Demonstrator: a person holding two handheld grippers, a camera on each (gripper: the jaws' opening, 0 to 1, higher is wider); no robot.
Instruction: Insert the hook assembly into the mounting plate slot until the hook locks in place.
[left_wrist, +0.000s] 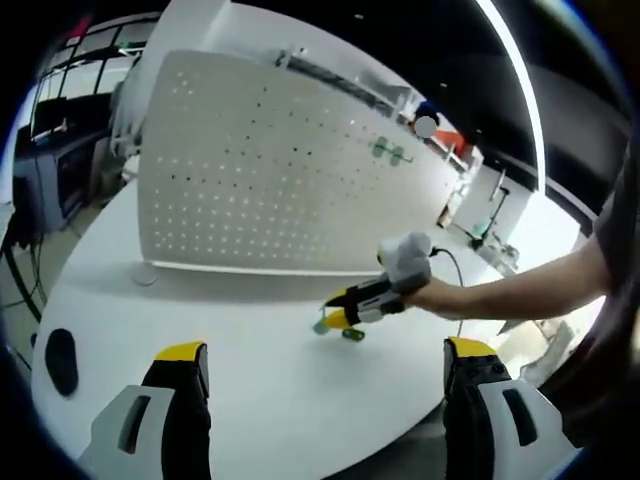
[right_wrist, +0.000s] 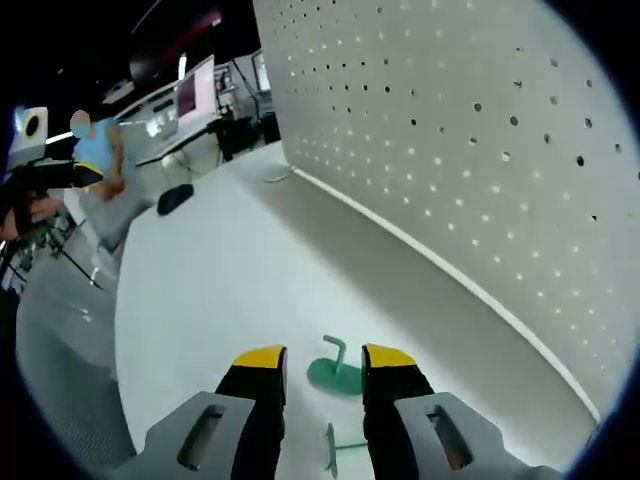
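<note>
A smooth white surface (left_wrist: 250, 380) is carrying an upright white perforated mounting plate (left_wrist: 270, 180), its face dotted with rows of small round holes. A thin green plastic hook assembly (right_wrist: 333, 372), a flat base with a bent upright stem, is lying on the surface near the plate's foot. The right gripper (right_wrist: 323, 372), yellow-tipped over black, is reaching low with its jaws narrowly apart on either side of the hook; whether they are touching it is unclear. The left gripper (left_wrist: 325, 362) is hovering with jaws spread wide, holding nothing.
</note>
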